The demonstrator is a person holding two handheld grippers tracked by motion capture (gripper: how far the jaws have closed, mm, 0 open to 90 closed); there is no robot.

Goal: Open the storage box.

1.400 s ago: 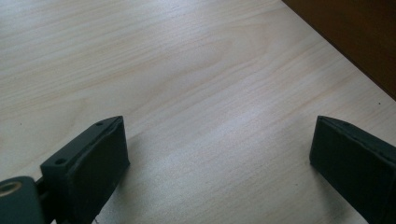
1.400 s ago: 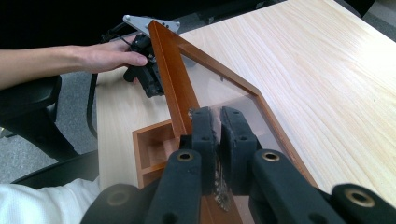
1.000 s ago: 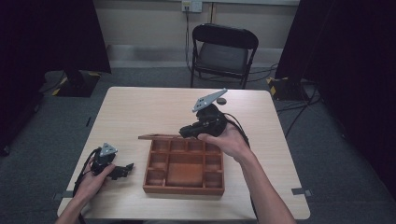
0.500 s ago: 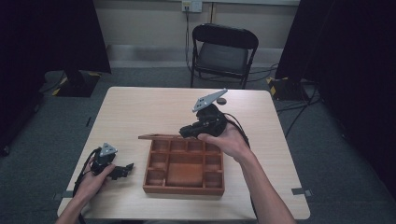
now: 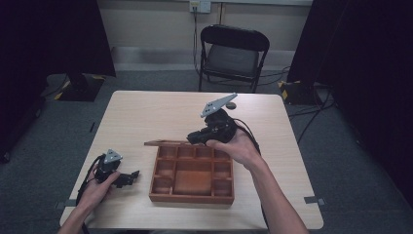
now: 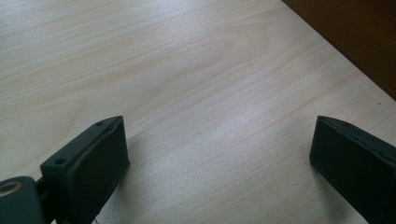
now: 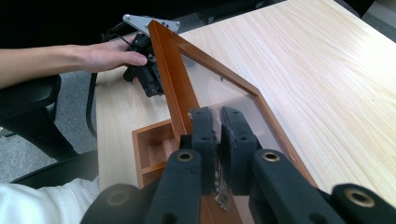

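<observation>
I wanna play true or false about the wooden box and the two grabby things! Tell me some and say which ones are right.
1. The right gripper is pinching the box's see-through lid. True.
2. The lid lies flat and shut on the wooden box. False: it is lifted open, above the box's far side.
3. The left gripper is wide open with nothing between its jaws. True.
4. The left gripper is inside the box. False: it is over the bare table, beside the box.
5. A black chair stands beyond the table. True.
</observation>
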